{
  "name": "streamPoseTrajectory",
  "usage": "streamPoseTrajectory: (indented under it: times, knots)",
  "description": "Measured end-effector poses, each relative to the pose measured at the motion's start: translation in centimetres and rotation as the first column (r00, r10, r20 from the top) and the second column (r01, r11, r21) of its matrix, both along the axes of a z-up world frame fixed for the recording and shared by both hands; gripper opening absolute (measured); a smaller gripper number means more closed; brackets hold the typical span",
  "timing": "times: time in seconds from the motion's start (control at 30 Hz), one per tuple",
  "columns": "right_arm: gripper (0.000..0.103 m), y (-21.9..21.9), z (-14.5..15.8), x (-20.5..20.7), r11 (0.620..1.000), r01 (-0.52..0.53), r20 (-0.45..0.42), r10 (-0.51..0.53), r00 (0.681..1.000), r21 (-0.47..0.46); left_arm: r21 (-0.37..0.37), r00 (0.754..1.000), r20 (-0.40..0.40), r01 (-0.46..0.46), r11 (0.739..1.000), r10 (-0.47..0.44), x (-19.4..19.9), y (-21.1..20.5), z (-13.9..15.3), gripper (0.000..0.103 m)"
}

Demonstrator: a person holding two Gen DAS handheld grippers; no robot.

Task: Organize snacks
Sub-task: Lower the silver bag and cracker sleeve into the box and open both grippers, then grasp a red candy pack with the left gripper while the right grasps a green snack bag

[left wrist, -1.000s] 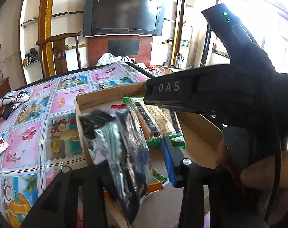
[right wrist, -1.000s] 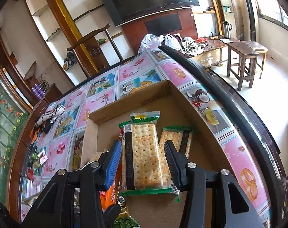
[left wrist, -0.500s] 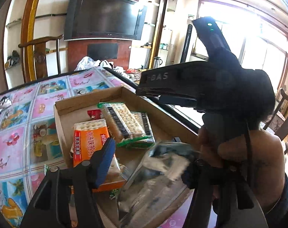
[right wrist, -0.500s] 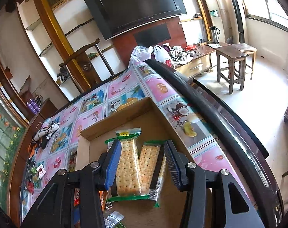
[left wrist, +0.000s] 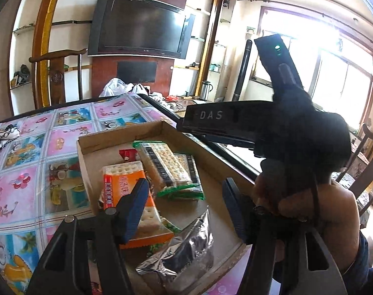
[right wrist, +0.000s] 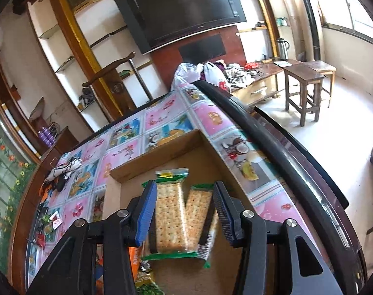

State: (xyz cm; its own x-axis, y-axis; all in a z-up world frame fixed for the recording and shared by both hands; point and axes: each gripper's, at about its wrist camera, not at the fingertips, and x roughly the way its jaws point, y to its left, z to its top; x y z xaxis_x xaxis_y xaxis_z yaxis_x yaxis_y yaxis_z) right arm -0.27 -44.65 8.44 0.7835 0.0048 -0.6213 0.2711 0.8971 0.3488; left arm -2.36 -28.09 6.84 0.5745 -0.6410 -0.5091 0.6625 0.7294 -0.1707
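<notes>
A shallow cardboard box (left wrist: 93,145) (right wrist: 162,157) lies on the table and holds the snacks. In the left wrist view, a silver foil packet (left wrist: 186,248) lies at the box's near end, below my open, empty left gripper (left wrist: 184,206). An orange cracker pack (left wrist: 122,191) and two green-edged cracker packs (left wrist: 169,167) lie farther in. My right gripper (right wrist: 184,209) is open above the two green-edged cracker packs (right wrist: 181,218), which sit between its fingers without being pinched. The right gripper's body (left wrist: 272,127) fills the right of the left wrist view.
The table wears a colourful fruit-print cloth (left wrist: 26,177) (right wrist: 211,115) with a dark rim (right wrist: 272,137) at its right edge. A wooden chair (left wrist: 56,73) stands behind the table. Small items (right wrist: 53,182) lie at the table's far left. A stool (right wrist: 304,86) stands on the floor to the right.
My left gripper opened and let go of the silver foil packet, which now lies in the box's near end. My right gripper rose and pulled back a little above the cracker packs.
</notes>
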Motion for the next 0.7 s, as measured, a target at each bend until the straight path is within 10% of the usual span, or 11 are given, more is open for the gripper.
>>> streamPoseTrajectory:
  times: [0.33, 0.7]
  knots:
    - [0.051, 2.2, 0.1, 0.6, 0.995, -0.082, 0.025, 0.083, 0.996, -0.054, -0.038, 0.98, -0.127, -0.161, 0.986, 0.155, 2.4, 4.1, 0.8, 0.061]
    - [0.051, 6.1, 0.2, 0.5, 0.961, -0.259, 0.058, 0.265, 0.962, -0.093, 0.008, 0.893, -0.305, -0.346, 0.938, 0.332, 4.8, 14.8, -0.3, 0.061]
